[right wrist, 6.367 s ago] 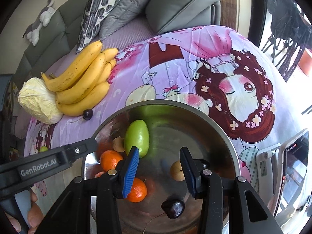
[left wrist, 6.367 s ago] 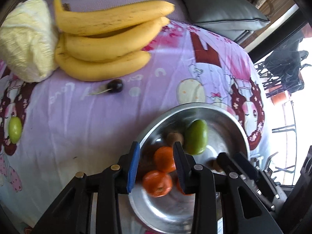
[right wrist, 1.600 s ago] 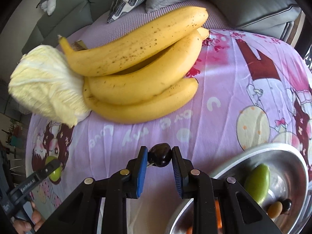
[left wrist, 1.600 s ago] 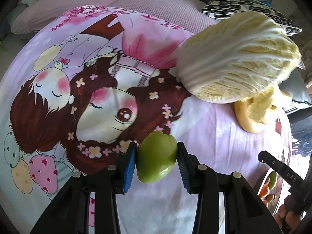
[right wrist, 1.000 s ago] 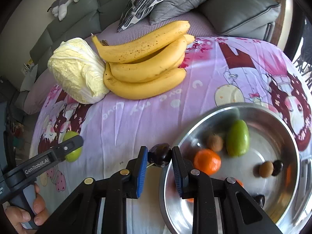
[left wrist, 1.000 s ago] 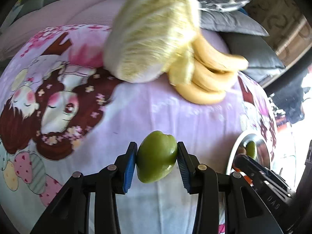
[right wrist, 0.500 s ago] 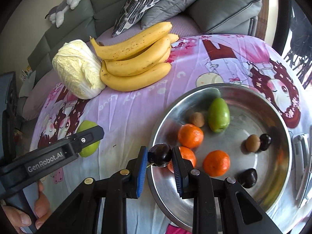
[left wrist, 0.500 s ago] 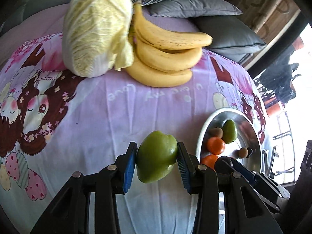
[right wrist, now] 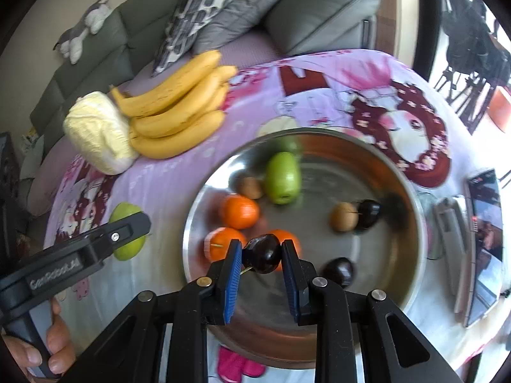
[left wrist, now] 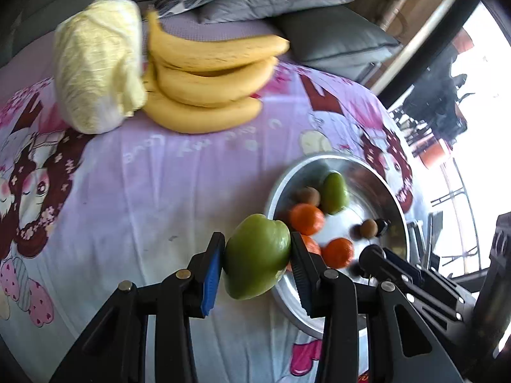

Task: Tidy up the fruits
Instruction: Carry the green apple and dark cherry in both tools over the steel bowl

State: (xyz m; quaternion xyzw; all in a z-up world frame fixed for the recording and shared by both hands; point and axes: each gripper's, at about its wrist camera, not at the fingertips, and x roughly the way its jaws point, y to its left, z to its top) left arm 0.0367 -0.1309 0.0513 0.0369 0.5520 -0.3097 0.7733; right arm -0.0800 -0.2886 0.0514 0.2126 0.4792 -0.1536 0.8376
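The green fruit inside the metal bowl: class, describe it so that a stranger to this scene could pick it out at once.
Find the round metal bowl on the purple cartoon tablecloth. The green fruit lies toward its far side, next to a small brown fruit. It is the only green thing in the bowl, larger than the oranges and dark cherries around it.
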